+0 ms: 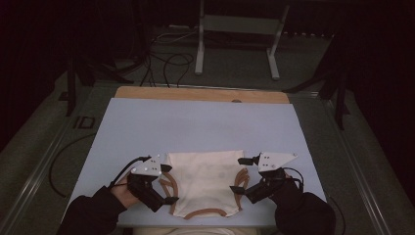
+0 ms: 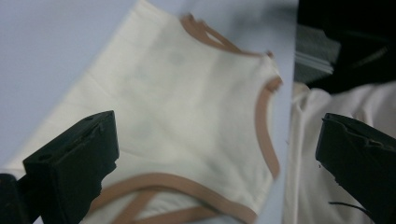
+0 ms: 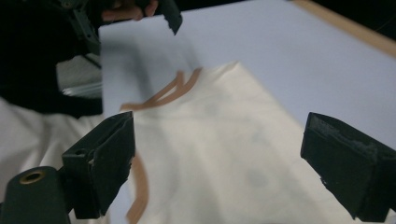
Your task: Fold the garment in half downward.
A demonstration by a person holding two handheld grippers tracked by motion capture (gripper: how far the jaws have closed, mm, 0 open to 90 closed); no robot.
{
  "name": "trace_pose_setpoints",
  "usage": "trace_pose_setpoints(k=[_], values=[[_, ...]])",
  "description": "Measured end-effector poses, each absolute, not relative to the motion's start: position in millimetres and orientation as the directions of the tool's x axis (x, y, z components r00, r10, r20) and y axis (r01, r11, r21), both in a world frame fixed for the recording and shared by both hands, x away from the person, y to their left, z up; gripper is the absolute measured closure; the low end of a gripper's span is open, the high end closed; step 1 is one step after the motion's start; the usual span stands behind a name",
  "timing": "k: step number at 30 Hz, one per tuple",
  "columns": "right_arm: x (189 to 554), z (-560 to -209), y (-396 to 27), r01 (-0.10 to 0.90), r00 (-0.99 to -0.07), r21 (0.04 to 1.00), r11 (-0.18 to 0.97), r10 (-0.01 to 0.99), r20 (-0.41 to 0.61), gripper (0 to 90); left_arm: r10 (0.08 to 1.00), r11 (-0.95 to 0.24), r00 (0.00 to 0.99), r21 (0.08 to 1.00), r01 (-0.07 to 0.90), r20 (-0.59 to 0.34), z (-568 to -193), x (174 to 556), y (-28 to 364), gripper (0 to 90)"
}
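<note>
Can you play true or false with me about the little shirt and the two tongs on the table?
1. The cream shirt has brown trim on its edges. True.
2. The left tongs are squeezing the shirt. False: their jaws stand wide apart with nothing pinched between them.
3. The shirt lies on a light blue board. True.
4. The right tongs are shut tight. False: the right gripper view shows their jaws wide open above the cloth.
5. The shirt sits at the far end of the board. False: it lies at the near edge, between the two tongs.
</note>
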State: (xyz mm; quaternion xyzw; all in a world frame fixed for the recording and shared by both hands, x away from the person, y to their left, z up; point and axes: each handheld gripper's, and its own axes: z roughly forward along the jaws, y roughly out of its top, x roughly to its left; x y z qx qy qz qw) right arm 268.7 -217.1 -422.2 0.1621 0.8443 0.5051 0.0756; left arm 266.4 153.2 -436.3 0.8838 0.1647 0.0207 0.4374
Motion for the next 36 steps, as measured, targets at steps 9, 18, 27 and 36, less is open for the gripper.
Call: trace_pose_setpoints(k=[9, 18, 27, 36], values=[[290.7, -413.1, -213.6, 0.178, -0.921, 0.875, 0.450, 0.390, -0.013, 10.3, 0.331, -0.551, 0.942, 0.797, 0.246, -0.062, -426.3, 285.8, 152.9, 0.2], [310.0, -417.1, -210.8, 0.208, -0.902, 0.869, 0.449, 0.433, -0.008, 10.3, 0.368, -0.552, 0.928, 0.789, 0.271, -0.062, -431.9, 304.8, 152.9, 0.2], [327.6, -426.8, -212.8, 0.249, -0.881, 0.852, 0.460, 0.473, 0.002, 10.2, 0.407, -0.558, 0.911, 0.771, 0.306, -0.067, -441.5, 320.9, 158.9, 0.2], [345.6, -436.4, -219.1, 0.294, -0.862, 0.845, 0.446, 0.505, 0.033, 10.2, 0.440, -0.546, 0.895, 0.768, 0.333, -0.075, -451.1, 333.5, 164.5, 0.2]])
